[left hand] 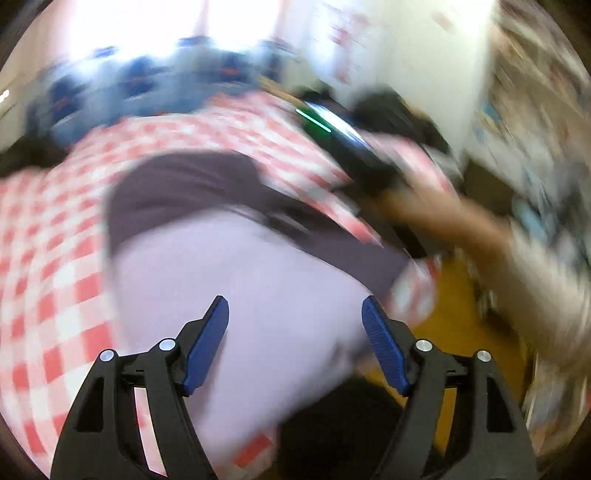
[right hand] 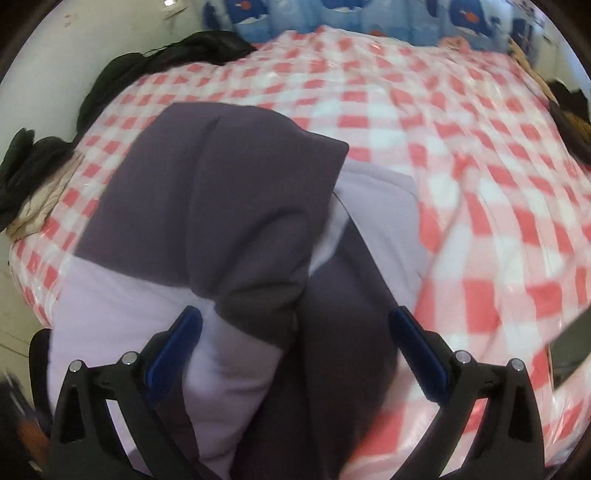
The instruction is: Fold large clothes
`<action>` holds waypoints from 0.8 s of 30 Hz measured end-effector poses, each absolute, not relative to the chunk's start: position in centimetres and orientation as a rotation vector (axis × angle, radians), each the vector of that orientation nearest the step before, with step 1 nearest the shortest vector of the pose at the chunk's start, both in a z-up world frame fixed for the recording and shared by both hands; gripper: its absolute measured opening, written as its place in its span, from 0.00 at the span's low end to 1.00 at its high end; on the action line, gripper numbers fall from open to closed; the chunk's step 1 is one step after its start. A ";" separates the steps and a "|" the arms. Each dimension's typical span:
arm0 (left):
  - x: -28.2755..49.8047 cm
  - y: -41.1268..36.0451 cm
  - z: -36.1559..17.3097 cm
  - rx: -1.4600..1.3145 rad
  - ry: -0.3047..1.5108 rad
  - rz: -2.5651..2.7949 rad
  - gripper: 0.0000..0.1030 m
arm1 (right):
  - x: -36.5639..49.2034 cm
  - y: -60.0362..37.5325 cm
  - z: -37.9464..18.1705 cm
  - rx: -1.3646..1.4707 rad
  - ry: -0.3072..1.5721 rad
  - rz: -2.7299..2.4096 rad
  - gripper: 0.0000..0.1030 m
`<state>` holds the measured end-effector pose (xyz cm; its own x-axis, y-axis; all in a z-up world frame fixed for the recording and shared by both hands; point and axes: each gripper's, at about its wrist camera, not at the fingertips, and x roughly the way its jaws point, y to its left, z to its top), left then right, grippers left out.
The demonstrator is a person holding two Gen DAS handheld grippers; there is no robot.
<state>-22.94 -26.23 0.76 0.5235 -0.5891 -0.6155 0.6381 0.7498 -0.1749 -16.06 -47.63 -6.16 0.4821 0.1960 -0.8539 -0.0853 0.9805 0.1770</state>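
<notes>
My left gripper (left hand: 295,343) hangs with jaws spread wide, holding nothing, above the lilac part of the garment (left hand: 258,288). My right gripper (right hand: 295,343) also has its jaws wide apart, the garment's (right hand: 229,206) dark purple fold bunched between them but not pinched. The garment lies on the red-and-white checked bedspread (right hand: 461,177), near its front edge. Beyond the garment, at the far side of the bedspread, stand blue whale-print cushions (right hand: 369,14). Black clothing (right hand: 155,62) sits far left of the garment.

Red-and-white checked bedspread (right hand: 461,155) covers the bed, blue whale-print fabric (right hand: 369,18) at the far end, black clothes (right hand: 155,62) far left.
</notes>
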 end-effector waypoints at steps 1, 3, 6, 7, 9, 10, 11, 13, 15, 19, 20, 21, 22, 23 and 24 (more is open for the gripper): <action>-21.1 -25.1 0.9 0.026 0.718 -0.700 0.73 | -16.3 -48.3 -6.4 0.120 1.058 0.165 0.95; -16.4 -22.3 -0.1 -0.127 0.783 -0.586 0.73 | -16.1 -48.8 -7.1 0.152 1.068 0.171 0.95; -11.3 -17.8 -4.4 -0.423 0.951 -0.530 0.73 | -16.2 -47.8 -7.2 0.111 1.064 0.138 0.95; -10.7 -17.3 -5.8 -0.473 0.998 -0.526 0.73 | -15.9 -47.6 -7.1 0.102 1.060 0.129 0.95; -9.4 -16.7 -8.1 -0.547 1.079 -0.576 0.81 | -16.0 -47.6 -7.4 0.108 1.051 0.119 0.95; -9.1 -16.9 -9.0 -0.560 1.109 -0.616 0.88 | -16.1 -47.7 -7.7 0.124 1.049 0.119 0.95; -9.5 -17.4 -9.7 -0.557 1.119 -0.622 0.90 | -16.3 -48.1 -8.1 0.160 1.044 0.122 0.95; -9.5 -18.4 -10.2 -0.528 1.142 -0.636 0.92 | -16.9 -48.4 -8.7 0.224 1.027 0.128 0.95; -10.1 -19.9 -10.0 -0.444 1.138 -0.633 0.93 | -17.5 -48.8 -9.4 0.293 1.006 0.126 0.95; -12.4 -22.5 -7.6 -0.222 1.017 -0.663 0.92 | -18.5 -50.5 -11.2 0.495 0.944 0.136 0.95; -13.5 -22.7 -6.9 -0.184 0.974 -0.669 0.92 | -18.8 -50.6 -11.6 0.534 0.917 0.141 0.95; -14.4 -22.6 -6.3 -0.168 0.943 -0.680 0.92 | -19.0 -50.4 -11.7 0.562 0.886 0.141 0.95; -15.0 -22.6 -5.6 -0.147 0.912 -0.687 0.91 | -19.1 -49.9 -11.6 0.570 0.863 0.141 0.95; -15.4 -22.4 -5.2 -0.134 0.893 -0.682 0.91 | -19.1 -49.2 -11.5 0.572 0.846 0.141 0.95; -15.6 -22.0 -4.7 -0.124 0.870 -0.677 0.90 | -18.8 -48.1 -11.0 0.569 0.831 0.144 0.95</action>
<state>-15.61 -22.02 -4.75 0.4523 -0.5952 -0.6642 0.4979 0.7864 -0.3657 -18.83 -48.07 -10.97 0.6739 0.3367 -0.6576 0.0967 0.8423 0.5303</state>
